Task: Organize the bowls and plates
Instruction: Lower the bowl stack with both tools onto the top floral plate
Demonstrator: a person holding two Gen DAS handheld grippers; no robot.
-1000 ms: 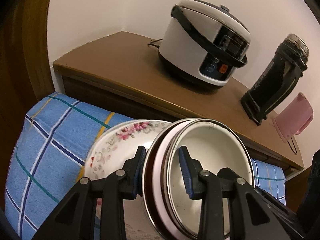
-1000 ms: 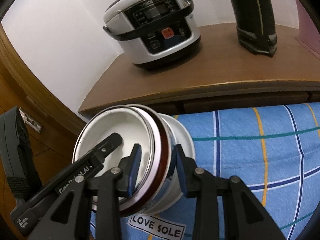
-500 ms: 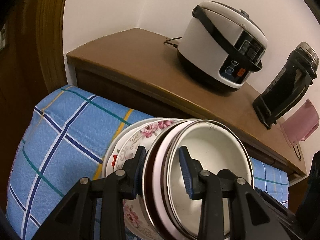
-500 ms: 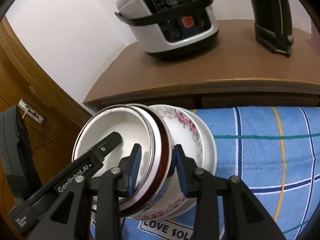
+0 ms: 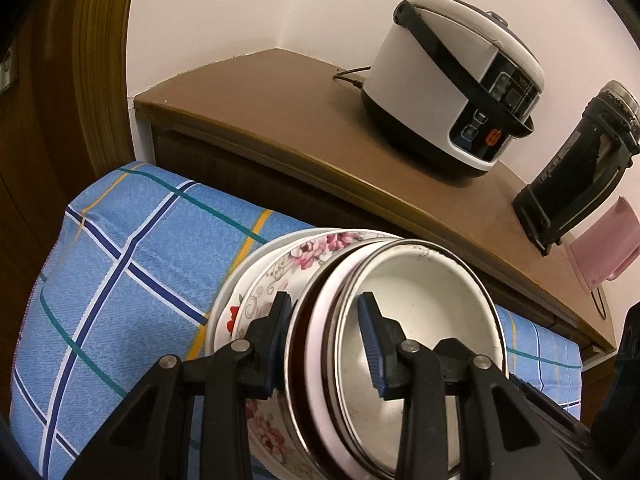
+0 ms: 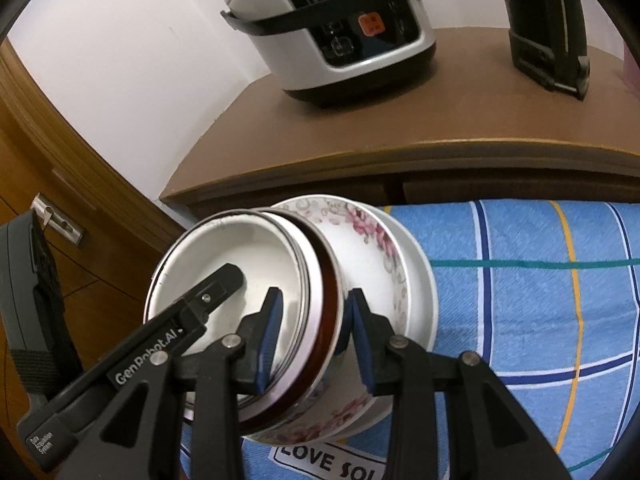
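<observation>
count of things on the blue checked cloth and the brown worktop

two claws (image 5: 324,336) (image 6: 314,332); one nested stack of about four dishes: one white bowl (image 5: 424,320), one dark-rimmed bowl (image 6: 326,304), one flowered bowl (image 6: 360,248), one white plate (image 6: 420,280). one rice cooker (image 5: 452,92), one black flask (image 5: 576,168), one pink jug (image 5: 608,244).

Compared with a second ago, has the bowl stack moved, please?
Yes: the bowl stack has come nearer the floral bowl on the blue cloth.
</observation>
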